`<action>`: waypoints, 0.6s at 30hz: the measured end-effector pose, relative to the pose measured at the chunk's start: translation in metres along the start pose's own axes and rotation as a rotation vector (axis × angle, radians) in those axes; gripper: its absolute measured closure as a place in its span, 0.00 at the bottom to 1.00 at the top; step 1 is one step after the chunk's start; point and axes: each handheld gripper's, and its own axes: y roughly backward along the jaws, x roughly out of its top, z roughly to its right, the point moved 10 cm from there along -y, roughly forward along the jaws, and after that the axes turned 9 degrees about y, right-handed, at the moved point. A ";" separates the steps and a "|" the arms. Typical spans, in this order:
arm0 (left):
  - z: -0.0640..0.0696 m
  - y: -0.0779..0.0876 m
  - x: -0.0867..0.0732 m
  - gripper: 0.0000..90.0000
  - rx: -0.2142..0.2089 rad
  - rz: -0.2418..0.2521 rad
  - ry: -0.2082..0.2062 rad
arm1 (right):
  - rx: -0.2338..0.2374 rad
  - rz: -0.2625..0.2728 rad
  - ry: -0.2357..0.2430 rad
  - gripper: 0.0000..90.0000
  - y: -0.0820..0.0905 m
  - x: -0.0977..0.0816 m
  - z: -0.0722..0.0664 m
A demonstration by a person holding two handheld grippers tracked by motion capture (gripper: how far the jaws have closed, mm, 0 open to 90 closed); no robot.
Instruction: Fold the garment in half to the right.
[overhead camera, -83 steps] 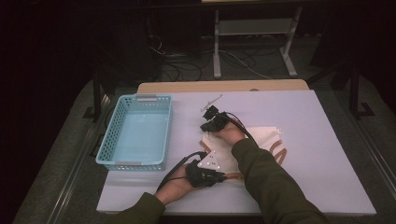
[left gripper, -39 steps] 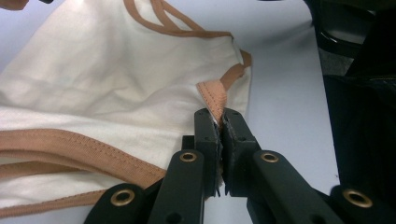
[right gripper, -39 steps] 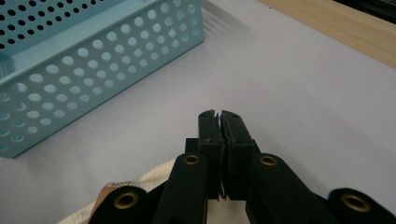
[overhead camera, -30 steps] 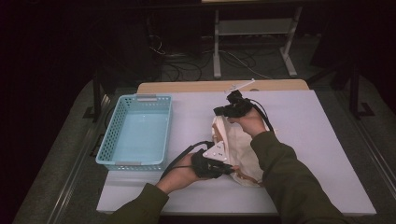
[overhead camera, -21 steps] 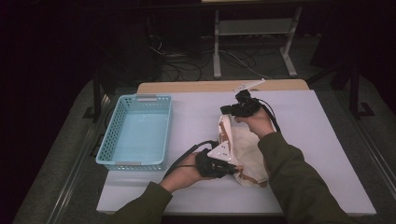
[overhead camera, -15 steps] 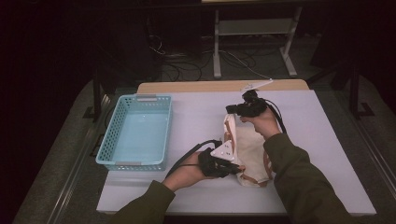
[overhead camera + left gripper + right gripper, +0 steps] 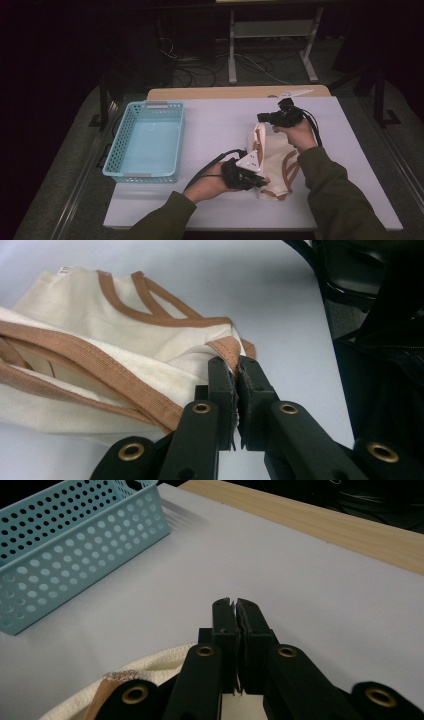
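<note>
- Garment point(image 7: 274, 159), cream with brown trim, partly hidden under both hands, right of basket point(image 7: 146, 141).
- Left gripper point(image 7: 235, 371) clamped on trimmed corner.
- Right gripper point(image 7: 235, 609) closed on far edge.

A lab-like recording room: lone white table point(image 7: 210, 120), floor cables point(image 7: 200, 65), metal stand point(image 7: 270, 40).

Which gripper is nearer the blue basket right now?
Left. The left gripper sits near the basket's front right corner, pinching the cream garment. The right gripper holds the garment's far end, farther across the table.
</note>
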 end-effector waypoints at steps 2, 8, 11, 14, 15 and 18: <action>0.001 -0.002 0.001 0.95 -0.004 0.000 0.005 | -0.001 0.003 -0.006 0.96 0.004 -0.004 0.003; 0.004 -0.011 0.006 0.95 -0.013 -0.014 -0.006 | -0.004 0.018 -0.023 0.96 0.014 -0.013 0.012; 0.004 -0.014 0.007 0.95 -0.014 -0.020 -0.013 | -0.009 0.029 -0.032 0.96 0.019 -0.019 0.016; 0.005 -0.019 0.007 0.95 -0.019 -0.025 -0.012 | -0.015 0.028 -0.048 0.96 0.023 -0.027 0.020; 0.005 -0.020 0.008 0.95 -0.020 -0.026 -0.011 | -0.017 0.025 -0.053 0.96 0.024 -0.030 0.021; 0.005 -0.023 0.010 0.95 -0.022 -0.023 -0.017 | -0.026 0.019 -0.062 0.96 0.029 -0.037 0.027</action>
